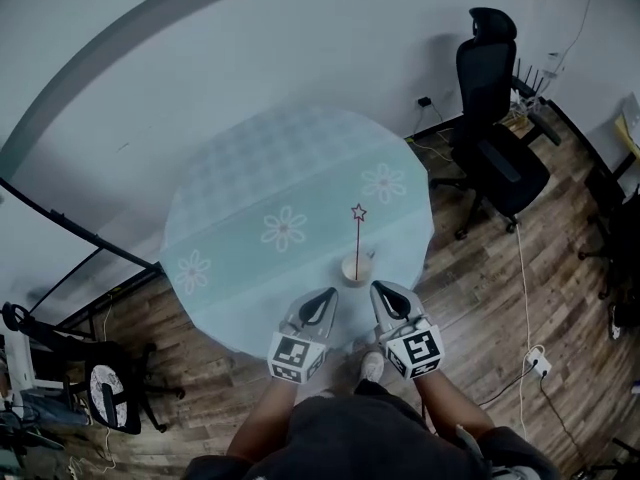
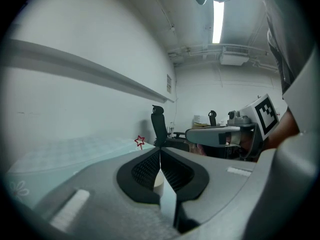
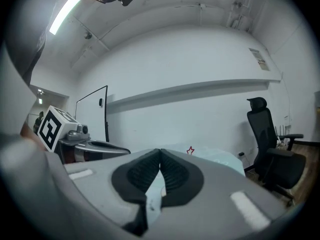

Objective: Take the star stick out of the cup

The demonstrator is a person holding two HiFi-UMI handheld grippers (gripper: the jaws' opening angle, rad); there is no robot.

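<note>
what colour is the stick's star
Red; the star stick shows best in the left gripper view.

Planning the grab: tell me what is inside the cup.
A thin star stick stands in the cup, its red star well above the rim. The cup wall hides its lower end and anything else inside.

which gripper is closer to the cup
Right, by a little. The right gripper sits just off the near right side of the cup; the left gripper is off its near left side, slightly farther back. Neither touches it.
</note>
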